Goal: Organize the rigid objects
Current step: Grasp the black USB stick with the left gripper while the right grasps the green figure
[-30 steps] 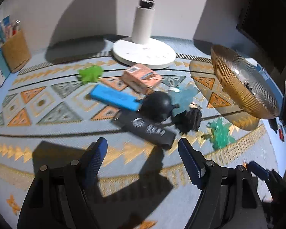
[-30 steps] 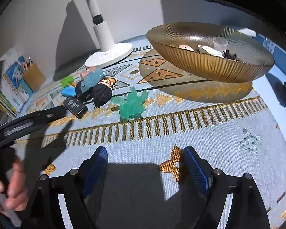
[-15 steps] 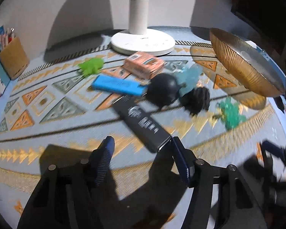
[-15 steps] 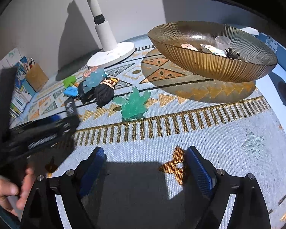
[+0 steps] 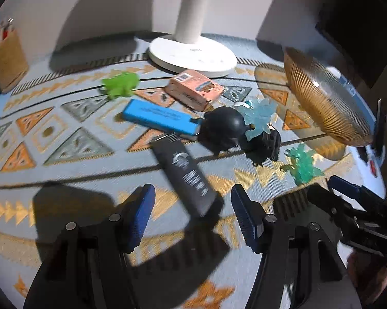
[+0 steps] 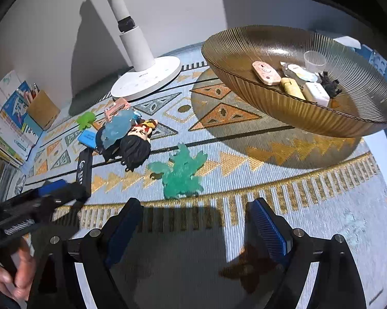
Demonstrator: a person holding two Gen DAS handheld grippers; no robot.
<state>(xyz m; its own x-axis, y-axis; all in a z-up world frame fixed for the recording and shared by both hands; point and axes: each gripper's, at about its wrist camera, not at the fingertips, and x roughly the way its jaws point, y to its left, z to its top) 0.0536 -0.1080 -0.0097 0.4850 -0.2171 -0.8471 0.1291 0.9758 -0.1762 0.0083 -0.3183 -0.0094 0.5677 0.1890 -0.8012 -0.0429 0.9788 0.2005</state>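
Left claw (image 5: pixel 190 215) advanced, agape around black box (image 5: pixel 187 173); lettering unreadable.

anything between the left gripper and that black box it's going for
Nothing visible. The left gripper is open, and the near end of the black box already lies between its fingers. The blue box and black round toy sit beyond the far end.

Ahead of me a plain white wall (image 6: pixel 167 5) rises behind the patterned blue-and-orange rug (image 5: pixel 64 139); a white lamp base (image 5: pixel 192 55) stands at upper centre, casting hard shadows.
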